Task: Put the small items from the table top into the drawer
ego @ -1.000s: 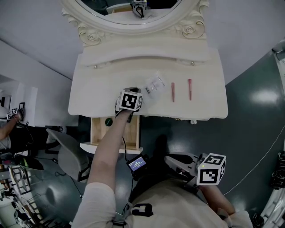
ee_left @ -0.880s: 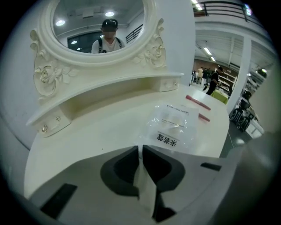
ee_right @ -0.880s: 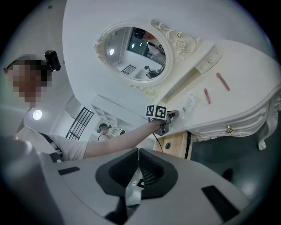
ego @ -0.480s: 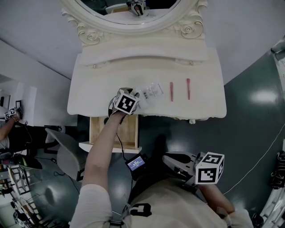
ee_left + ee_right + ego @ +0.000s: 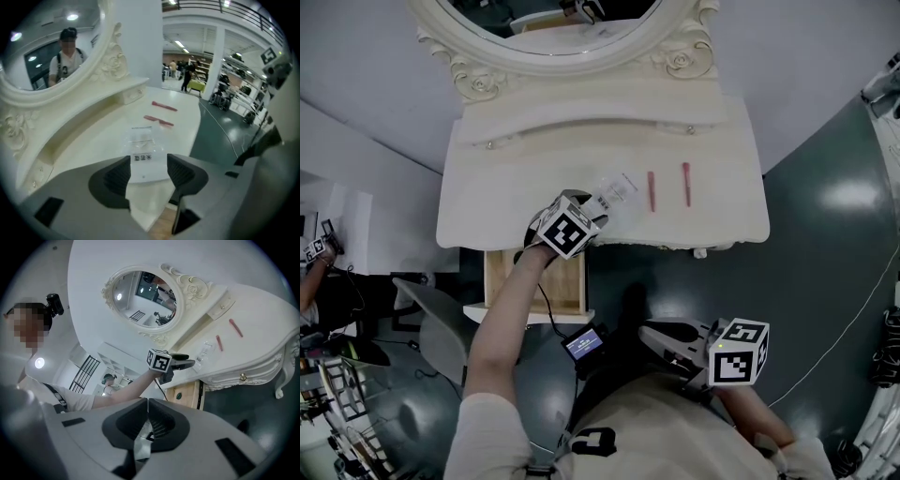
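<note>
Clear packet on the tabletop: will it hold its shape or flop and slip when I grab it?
Probably floppy: the clear packet looks like thin film lying flat on the table. Likely very light, with little visible inside. Its smooth surface may slip; the left tongs have just been opening, with its near edge showing between them, ungripped.

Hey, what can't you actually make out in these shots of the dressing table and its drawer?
1. Inside the drawer: in the head view the arm covers its left part; the right gripper view shows only a green speck, too small to name.
2. The packet: left gripper view, label print too blurred to read, contents unclear.
3. The red sticks: too small in every view to identify.
</note>
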`<action>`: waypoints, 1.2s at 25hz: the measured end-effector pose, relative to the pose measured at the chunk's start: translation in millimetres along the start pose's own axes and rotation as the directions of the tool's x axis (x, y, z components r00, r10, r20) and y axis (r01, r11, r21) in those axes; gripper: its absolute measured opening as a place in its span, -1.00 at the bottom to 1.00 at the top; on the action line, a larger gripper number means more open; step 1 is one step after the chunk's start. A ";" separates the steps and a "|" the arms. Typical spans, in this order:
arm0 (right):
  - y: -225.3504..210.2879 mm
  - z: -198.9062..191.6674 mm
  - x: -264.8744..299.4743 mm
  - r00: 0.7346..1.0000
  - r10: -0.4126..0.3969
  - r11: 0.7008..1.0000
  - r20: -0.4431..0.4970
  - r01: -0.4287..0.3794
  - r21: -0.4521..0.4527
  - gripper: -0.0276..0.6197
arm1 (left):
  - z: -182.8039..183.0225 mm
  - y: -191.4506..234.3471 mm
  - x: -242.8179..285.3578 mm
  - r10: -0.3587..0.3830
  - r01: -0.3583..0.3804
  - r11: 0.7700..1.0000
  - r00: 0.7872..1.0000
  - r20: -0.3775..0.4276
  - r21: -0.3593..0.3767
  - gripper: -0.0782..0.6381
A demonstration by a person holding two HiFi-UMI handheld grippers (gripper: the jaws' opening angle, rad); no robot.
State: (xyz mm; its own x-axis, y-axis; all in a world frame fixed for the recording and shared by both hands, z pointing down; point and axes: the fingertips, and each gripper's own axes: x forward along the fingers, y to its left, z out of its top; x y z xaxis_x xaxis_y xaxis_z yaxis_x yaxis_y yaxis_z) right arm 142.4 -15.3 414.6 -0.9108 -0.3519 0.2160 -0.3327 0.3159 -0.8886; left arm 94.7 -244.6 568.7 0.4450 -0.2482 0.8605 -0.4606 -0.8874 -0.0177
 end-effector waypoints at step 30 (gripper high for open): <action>4.2 -7.3 -7.9 1.000 0.028 1.000 -0.011 -0.028 -0.009 -0.82 | -57.8 -55.5 38.4 0.172 -0.070 0.839 0.975 -0.141 0.539 -0.11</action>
State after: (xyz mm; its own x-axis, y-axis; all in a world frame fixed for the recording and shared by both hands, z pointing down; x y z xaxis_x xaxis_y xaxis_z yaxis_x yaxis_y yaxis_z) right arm 146.4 -4.8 412.2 -0.9223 -0.3336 0.1954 -0.3093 0.3334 -0.8906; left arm 92.9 -182.4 632.2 0.2462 -0.3401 0.9076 -0.0039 -0.9367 -0.3500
